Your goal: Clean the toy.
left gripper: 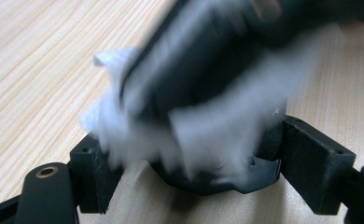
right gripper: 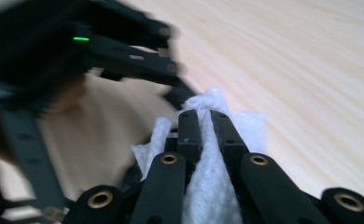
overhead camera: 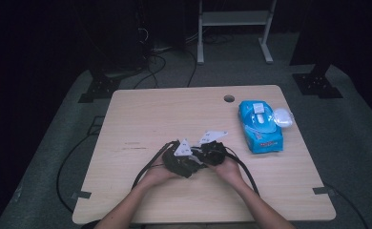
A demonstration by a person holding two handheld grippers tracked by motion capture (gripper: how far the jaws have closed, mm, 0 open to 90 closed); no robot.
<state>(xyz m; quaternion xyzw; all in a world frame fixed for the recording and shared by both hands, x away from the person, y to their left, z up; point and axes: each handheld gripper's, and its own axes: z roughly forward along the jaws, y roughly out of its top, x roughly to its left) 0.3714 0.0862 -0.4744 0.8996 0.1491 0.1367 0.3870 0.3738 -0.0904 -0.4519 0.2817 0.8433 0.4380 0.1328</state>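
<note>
Both grippers meet near the middle of the wooden table (overhead camera: 141,119). My right gripper (right gripper: 203,116) is shut on a white wipe (right gripper: 208,186), which bunches out around its jaws. In the left gripper view that wipe (left gripper: 208,135) and the blurred right gripper (left gripper: 203,60) press down between the left gripper's (left gripper: 201,168) widely spread jaws. A rounded black object (left gripper: 217,184) sits between those jaws and meets the right pad (left gripper: 306,163); the wipe hides its left side. In the high view the left gripper (overhead camera: 186,164) and right gripper (overhead camera: 204,157) touch tip to tip.
A blue pack of wipes (overhead camera: 259,125) lies at the table's right, with a clear plastic piece (overhead camera: 283,117) beside it. A cable hole (overhead camera: 229,98) sits near the far edge. Black cables trail from both grippers toward the person. A white stand (overhead camera: 234,19) is on the floor beyond.
</note>
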